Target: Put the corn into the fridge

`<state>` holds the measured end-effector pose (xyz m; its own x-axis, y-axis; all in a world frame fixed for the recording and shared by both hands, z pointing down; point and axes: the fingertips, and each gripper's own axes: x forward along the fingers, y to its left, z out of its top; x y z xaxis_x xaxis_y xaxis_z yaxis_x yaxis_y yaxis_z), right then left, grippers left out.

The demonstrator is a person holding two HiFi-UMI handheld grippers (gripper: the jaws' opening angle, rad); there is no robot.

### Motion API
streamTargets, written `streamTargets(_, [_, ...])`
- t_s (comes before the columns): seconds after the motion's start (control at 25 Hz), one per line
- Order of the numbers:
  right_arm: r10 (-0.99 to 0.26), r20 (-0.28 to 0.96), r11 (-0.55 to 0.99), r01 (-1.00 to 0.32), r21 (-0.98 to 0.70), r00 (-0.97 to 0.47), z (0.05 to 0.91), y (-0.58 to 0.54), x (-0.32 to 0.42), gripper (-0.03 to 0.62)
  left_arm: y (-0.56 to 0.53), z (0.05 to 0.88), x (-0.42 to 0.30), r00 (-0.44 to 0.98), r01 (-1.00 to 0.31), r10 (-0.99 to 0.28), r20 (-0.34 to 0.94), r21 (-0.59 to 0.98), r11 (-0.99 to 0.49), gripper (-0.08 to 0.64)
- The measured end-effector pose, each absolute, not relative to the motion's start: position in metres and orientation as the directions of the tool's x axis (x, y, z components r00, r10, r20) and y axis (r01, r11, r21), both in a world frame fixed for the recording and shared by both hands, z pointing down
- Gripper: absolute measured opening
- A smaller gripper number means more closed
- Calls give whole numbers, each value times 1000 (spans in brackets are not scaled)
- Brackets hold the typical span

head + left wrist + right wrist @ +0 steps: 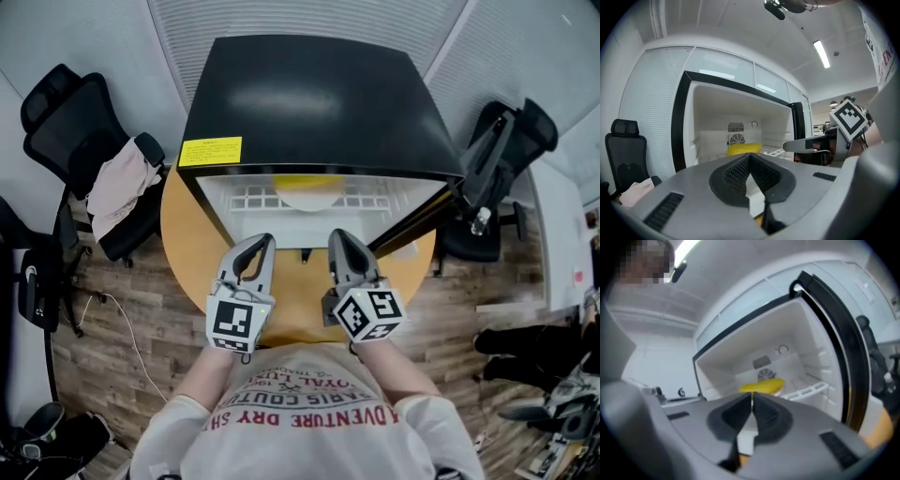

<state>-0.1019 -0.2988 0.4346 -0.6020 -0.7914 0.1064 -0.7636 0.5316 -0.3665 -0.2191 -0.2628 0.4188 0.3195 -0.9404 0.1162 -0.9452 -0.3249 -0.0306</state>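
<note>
The yellow corn [307,185] lies inside the open black mini fridge [309,103], on its white wire shelf. It also shows as the corn [744,149] near the back wall's fan grille, and the corn [761,386] in the right gripper view. My left gripper [265,240] and right gripper [337,234] are side by side just in front of the fridge opening, both pointing into it. The left gripper's [750,155] pads meet with nothing between them. The right gripper's [752,395] jaws are shut and empty too.
The fridge stands on a round wooden table [187,225]. Its door [422,220] hangs open to the right. A black chair with a pale cloth [117,183] is at the left and another black chair [502,150] at the right.
</note>
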Motion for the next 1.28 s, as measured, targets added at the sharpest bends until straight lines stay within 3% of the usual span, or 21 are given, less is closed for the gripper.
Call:
streamTargets(0.2, [-764,106,633,-772,-64,-636,421,-283,-120,29,-262,419,-218,325,-942,-939,112,-47,-331,28])
streamTargets(0.36, [-753,76,658,-750,70,-653,414,-279,-129,29,-261,419,-220,319,-946,-941,111,-28,-324,28])
streamTargets(0.56, [-727,157,678,-735,9,-669,420,-284,-130,29,-265,424,-222,321,-946,-936,143,-4,-325,28])
streamTargets(0.68, [-692,144,708,-704,-59,-708,419,-282,-134,29,-269,423,-223,327,-942,-934,144,-25,-334,28])
streamTargets(1.28, [-714,170,684,-728,-34,-679,419,-291,-129,28,-277,420,-216,356,-931,-922,155,-28,-364,26])
